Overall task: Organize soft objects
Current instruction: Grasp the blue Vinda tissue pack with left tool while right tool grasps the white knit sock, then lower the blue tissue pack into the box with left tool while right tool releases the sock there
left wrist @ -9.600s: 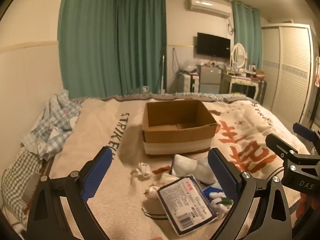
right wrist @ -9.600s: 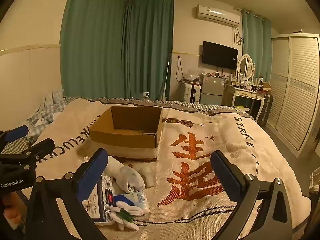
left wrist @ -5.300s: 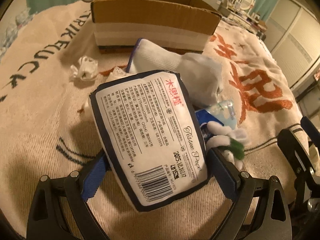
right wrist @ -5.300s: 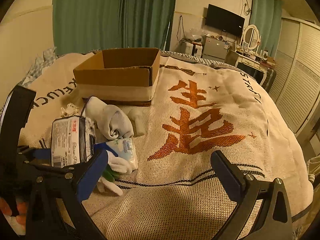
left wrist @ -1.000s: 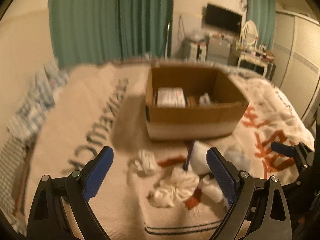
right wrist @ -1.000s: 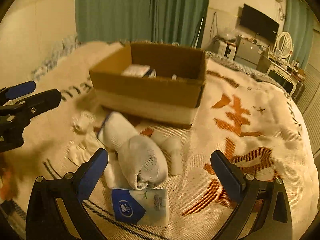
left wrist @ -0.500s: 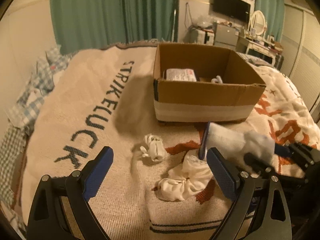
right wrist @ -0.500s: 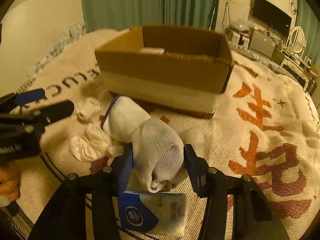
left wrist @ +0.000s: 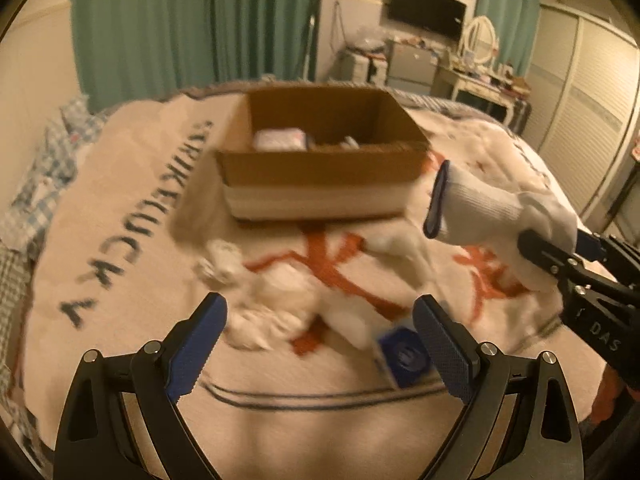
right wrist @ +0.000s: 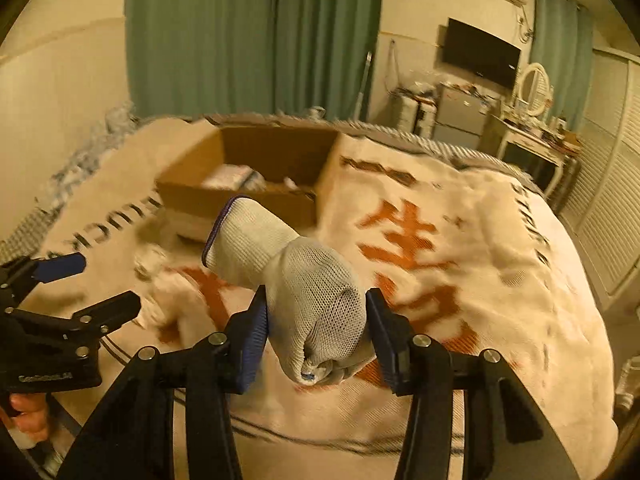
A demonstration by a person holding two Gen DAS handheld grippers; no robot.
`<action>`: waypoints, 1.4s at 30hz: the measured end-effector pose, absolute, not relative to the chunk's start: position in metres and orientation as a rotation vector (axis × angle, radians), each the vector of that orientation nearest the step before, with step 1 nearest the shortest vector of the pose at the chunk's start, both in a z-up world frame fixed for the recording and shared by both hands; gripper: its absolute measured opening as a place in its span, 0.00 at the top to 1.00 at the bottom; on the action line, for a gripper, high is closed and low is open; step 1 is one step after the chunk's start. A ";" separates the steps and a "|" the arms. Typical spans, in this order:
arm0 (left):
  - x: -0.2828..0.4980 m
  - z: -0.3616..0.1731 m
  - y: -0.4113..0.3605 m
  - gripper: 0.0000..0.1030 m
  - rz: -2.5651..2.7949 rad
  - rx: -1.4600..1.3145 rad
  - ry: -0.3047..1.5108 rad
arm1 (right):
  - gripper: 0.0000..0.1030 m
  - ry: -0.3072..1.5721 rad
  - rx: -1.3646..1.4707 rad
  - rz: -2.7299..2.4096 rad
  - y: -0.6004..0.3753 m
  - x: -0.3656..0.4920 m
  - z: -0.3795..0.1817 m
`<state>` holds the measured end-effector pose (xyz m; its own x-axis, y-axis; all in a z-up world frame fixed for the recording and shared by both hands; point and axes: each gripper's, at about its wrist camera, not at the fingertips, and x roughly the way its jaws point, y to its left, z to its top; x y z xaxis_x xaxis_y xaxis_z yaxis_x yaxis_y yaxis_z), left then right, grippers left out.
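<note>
Rolled white work gloves (right wrist: 308,300) – a bundle with a dark blue cuff edge – sit clamped between the two fingers of the right gripper (right wrist: 316,336), lifted clear of the blanket (right wrist: 500,288). The bundle's long axis runs forward and a little to the left from the jaws, cuff end leading, and it points toward the cardboard box (right wrist: 256,184), which lies ahead and to the left, nearer the far edge of the bed. In the left wrist view the same gloves (left wrist: 492,208) hang just off the box's (left wrist: 320,184) near right corner, above its rim height as far as I can judge. The right hand is plainly the nearer one for the drop; the move looks like a short carry forward and left over the front wall.

The knit is mesh-like at the gripped end, ribbed at the cuff, soft and squashed by the pads.

The left gripper (left wrist: 320,344) is empty with its fingers spread wide, low over the near part of the blanket, where a blue-and-white tissue pack (left wrist: 400,356) and crumpled white cloths (left wrist: 272,304) lie – blurred. Inside the box a pale packet (left wrist: 280,138) already rests.
</note>
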<state>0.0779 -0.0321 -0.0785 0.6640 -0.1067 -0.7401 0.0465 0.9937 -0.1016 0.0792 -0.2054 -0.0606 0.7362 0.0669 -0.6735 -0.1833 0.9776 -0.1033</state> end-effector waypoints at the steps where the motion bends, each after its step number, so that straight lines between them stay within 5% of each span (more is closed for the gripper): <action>1: 0.076 -0.082 -0.040 0.07 -0.094 -0.082 0.855 | 0.55 0.744 -0.168 0.129 -0.212 0.077 -0.065; 25: 0.107 -0.163 -0.106 0.08 -0.053 -0.214 1.145 | 0.55 0.781 -0.168 0.134 -0.255 0.096 -0.096; 28: 0.105 -0.162 -0.105 0.10 -0.063 -0.209 1.138 | 0.55 0.781 -0.171 0.133 -0.255 0.096 -0.096; 30: 0.103 -0.159 -0.104 0.20 -0.080 -0.207 1.140 | 0.55 0.781 -0.175 0.130 -0.255 0.096 -0.096; 42: 0.063 -0.113 -0.089 0.23 -0.189 -0.130 1.041 | 0.56 0.720 -0.180 0.106 -0.243 0.074 -0.073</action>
<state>0.0628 -0.0892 -0.1131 0.4915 -0.2170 -0.8434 0.0940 0.9760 -0.1963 0.0736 -0.2428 -0.0727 0.7476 0.0343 -0.6632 -0.1580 0.9792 -0.1274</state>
